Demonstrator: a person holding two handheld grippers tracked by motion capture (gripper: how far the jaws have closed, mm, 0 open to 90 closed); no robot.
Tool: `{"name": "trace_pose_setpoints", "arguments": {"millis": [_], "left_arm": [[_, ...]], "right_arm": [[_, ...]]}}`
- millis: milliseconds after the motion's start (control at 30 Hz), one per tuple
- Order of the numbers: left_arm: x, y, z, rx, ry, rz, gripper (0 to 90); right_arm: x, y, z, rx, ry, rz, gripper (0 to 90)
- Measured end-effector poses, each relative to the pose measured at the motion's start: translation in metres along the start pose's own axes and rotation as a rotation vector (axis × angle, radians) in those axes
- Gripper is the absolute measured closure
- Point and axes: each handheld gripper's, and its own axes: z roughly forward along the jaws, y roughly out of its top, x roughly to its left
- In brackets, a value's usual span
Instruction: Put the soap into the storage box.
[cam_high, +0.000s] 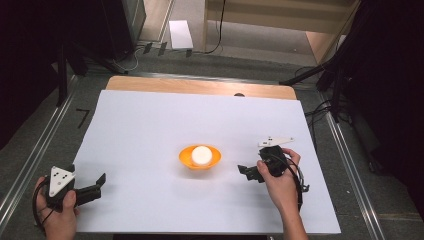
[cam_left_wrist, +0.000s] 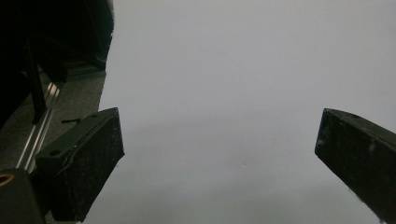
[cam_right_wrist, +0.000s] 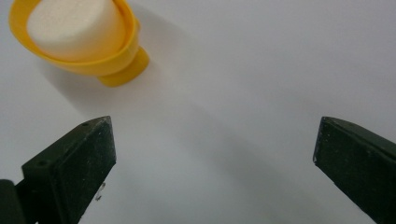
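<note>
Both grippers' jaws spread, empty; right gripper (cam_high: 248, 171) near the shallow orange plastic bowl (cam_high: 186, 158) holding a white cylinder (cam_high: 201, 154); probably best approached level, straddling the rim

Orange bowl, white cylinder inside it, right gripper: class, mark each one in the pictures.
Orange bowl (cam_high: 214, 161): high view, on its right rim.
White cylinder (cam_high: 201, 154): high view, on its flat top.
Right gripper (cam_high: 248, 172): high view, midway between its jaw tips.
</note>
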Motion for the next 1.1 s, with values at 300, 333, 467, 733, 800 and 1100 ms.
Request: {"name": "trace_pose_setpoints", "arguments": {"millis": [300, 333, 467, 733, 800, 1100], "left_arm": [[0.000, 0.000, 0.000, 0.002, -0.001, 0.003, 1.3], [0.000, 0.000, 0.000, 0.002, -0.001, 0.003, 1.3], [0.000, 0.000, 0.000, 0.002, 0.000, 0.003, 1.3], [0.000, 0.000, 0.000, 0.000, 0.000, 0.004, 1.3], [0.000, 0.000, 0.000, 0.000, 0.000, 0.003, 1.3], [0.000, 0.000, -0.001, -0.005, 0.000, -0.001, 1.3]], "right_arm": [[-0.019, -0.027, -0.009, -0.027, -0.010, 0.042, 0.0], [-0.019, -0.027, -0.009, -0.027, -0.010, 0.042, 0.0], [-0.030, -0.041, -0.013, -0.045, -0.019, 0.073, 0.0], [-0.043, -0.061, -0.020, -0.062, -0.037, 0.105, 0.0], [-0.047, -0.066, -0.022, -0.069, -0.044, 0.110, 0.0], [-0.068, -0.091, -0.040, -0.103, -0.100, 0.135, 0.0]]}}
